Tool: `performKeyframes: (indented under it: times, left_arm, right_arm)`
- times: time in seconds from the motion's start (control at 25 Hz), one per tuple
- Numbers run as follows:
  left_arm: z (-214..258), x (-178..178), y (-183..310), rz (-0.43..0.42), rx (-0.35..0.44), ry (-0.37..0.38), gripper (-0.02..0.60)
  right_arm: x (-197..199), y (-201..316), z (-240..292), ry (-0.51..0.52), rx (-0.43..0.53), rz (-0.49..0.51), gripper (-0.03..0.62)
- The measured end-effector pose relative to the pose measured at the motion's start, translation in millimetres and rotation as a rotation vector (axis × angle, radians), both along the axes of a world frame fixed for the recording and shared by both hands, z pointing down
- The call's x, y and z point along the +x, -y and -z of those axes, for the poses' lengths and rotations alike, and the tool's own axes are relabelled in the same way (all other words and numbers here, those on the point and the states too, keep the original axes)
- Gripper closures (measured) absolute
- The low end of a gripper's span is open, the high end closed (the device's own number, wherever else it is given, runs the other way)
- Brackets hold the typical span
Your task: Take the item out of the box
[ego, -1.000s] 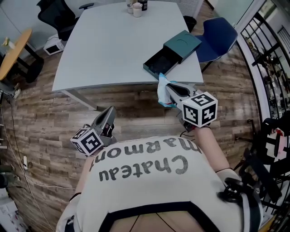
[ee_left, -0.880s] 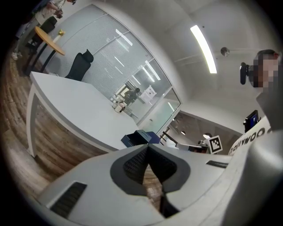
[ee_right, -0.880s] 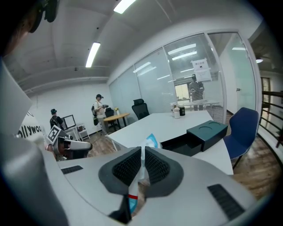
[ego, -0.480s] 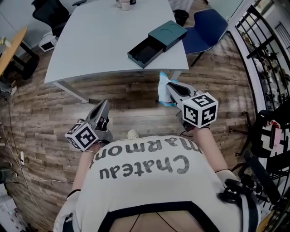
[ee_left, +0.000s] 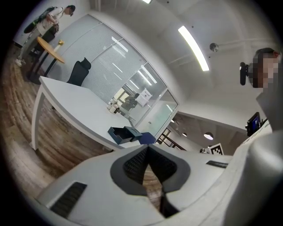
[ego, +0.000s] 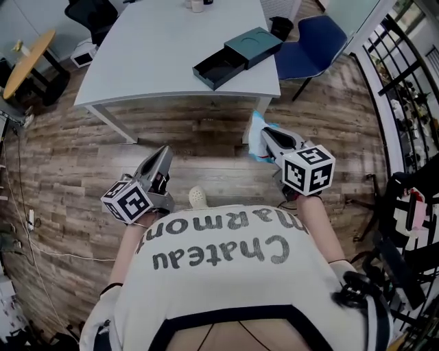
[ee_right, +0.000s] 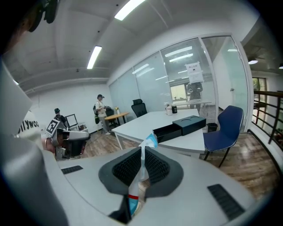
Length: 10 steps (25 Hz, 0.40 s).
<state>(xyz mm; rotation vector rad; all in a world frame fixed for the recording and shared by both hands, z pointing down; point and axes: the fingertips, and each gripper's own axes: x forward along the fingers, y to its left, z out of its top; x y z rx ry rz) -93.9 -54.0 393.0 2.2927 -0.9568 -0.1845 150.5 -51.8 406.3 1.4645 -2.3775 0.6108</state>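
Observation:
The dark teal box (ego: 236, 56) lies on the grey table (ego: 158, 55) near its right front corner, its drawer pulled out and looking empty. It also shows in the left gripper view as the box (ee_left: 126, 133) and in the right gripper view as the box (ee_right: 179, 125). My right gripper (ego: 265, 133) hangs over the wooden floor, well short of the table, shut on a white and blue packet (ego: 256, 127). That packet (ee_right: 149, 142) sticks out past the jaws. My left gripper (ego: 163, 152) is shut with nothing in it, also over the floor.
A blue chair (ego: 312, 40) stands at the table's right end. Black railings (ego: 405, 62) run along the right. Small containers (ego: 199, 5) sit at the table's far edge. A round wooden table (ego: 24, 65) and black office chair (ego: 92, 14) are at left. People (ee_right: 101, 112) stand far off.
The table and box have drawn further away toward the top of the head view. Both grippers have pulled back from the table, the right one still holding the packet.

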Motion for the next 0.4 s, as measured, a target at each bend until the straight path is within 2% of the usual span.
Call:
performKeyframes:
  times: [0.4]
  left_arm:
    - [-7,12,-57,0.022,-0.005,0.009,0.588]
  right_arm:
    - [11,-46,-8,-0.003,0.001,0.027,0.571]
